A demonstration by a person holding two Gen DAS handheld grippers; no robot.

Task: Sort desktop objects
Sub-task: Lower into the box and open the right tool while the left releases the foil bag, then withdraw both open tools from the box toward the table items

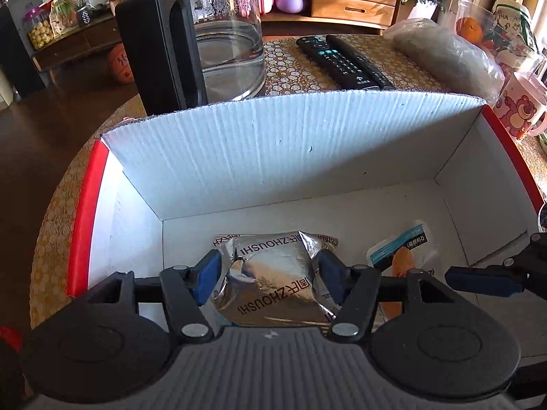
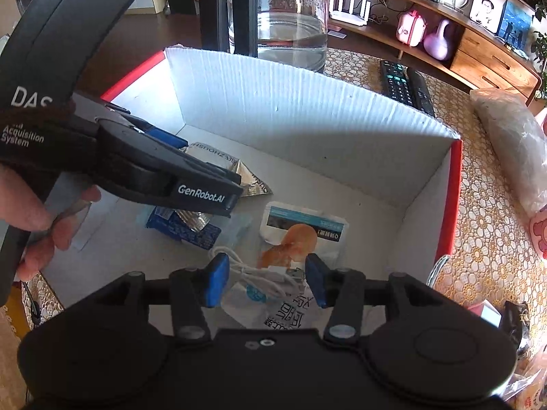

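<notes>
Both tools hang over the white box point(image 1: 290, 157). The left tool point(image 1: 270, 275) straddles a silver packet point(image 1: 273, 273), pads slack. The right tool point(image 2: 268, 278) gapes around a cable bag point(image 2: 263, 287), gripping nothing.

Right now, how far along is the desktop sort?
Done: silver foil packet, white snack pouch and blue packet lie in the white box. In hand: left tool straddles the foil packet; right tool straddles a white cable. Left: remotes and pink mug remain on the table.

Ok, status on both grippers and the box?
Left gripper open astride silver packet in box. Right gripper open over white cable, contact unclear. Nothing blocking.
</notes>
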